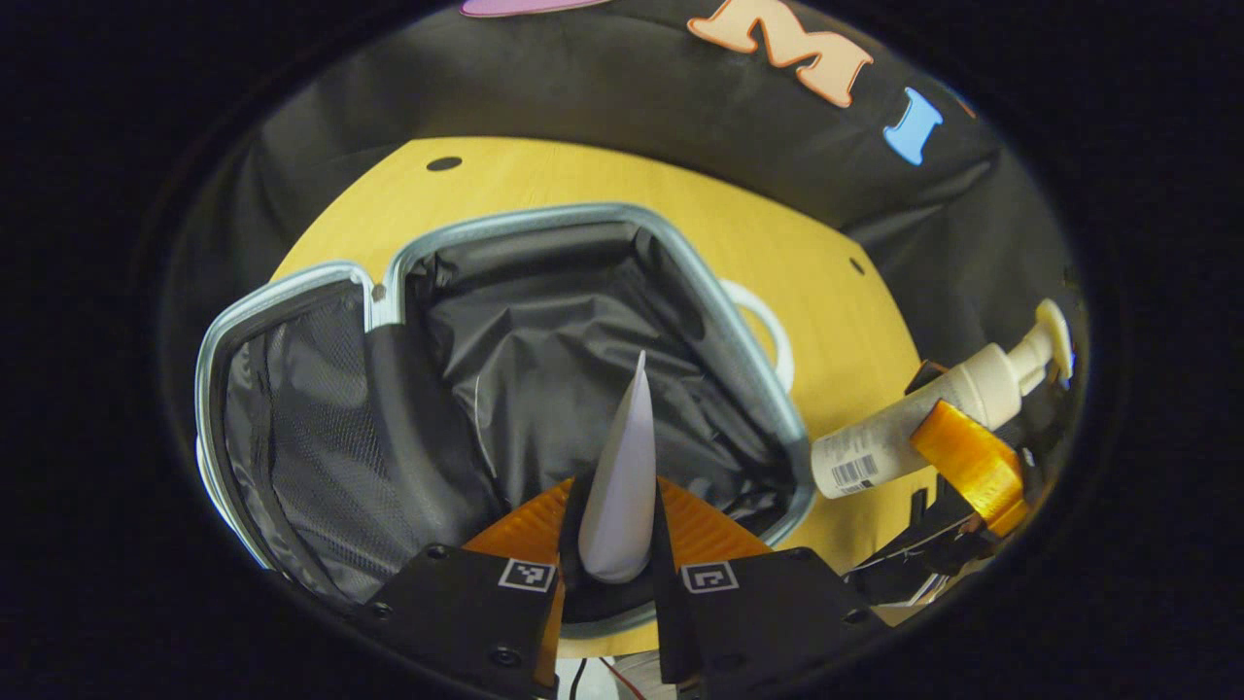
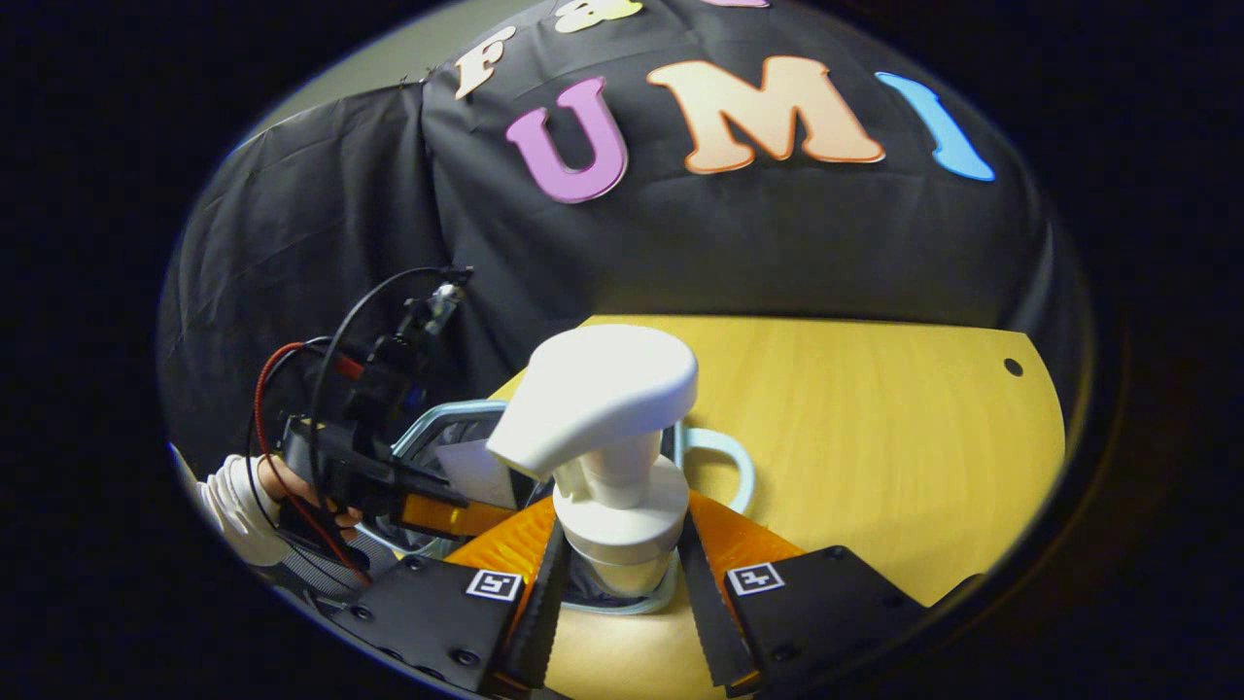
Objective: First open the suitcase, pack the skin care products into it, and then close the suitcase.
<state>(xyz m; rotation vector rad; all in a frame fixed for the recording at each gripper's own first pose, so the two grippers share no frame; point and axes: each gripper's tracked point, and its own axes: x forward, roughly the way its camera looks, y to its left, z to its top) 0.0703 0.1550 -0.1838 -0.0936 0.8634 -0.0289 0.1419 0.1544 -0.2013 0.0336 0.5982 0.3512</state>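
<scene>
In the left gripper view, the left gripper (image 1: 618, 544) is clamped on a pale, tapering tube (image 1: 622, 476); both orange fingers (image 1: 520, 530) press its sides, and its lower end is hidden between the black finger mounts. It hangs above the open suitcase (image 1: 544, 389), whose dark lining and mesh pocket lie on the yellow table (image 1: 583, 180); the case's near edge is cut off below the fingers. At the right, the right gripper (image 1: 972, 467) holds a white pump bottle (image 1: 933, 418) beside the case's rim, with its far finger concealed behind the bottle. In the right gripper view, the right gripper (image 2: 622, 574) closes on that bottle's neck (image 2: 622, 525), the body out of sight below. The left gripper (image 2: 428, 506) and a sleeved hand (image 2: 243, 506) show at the left, the tube there hard to make out.
</scene>
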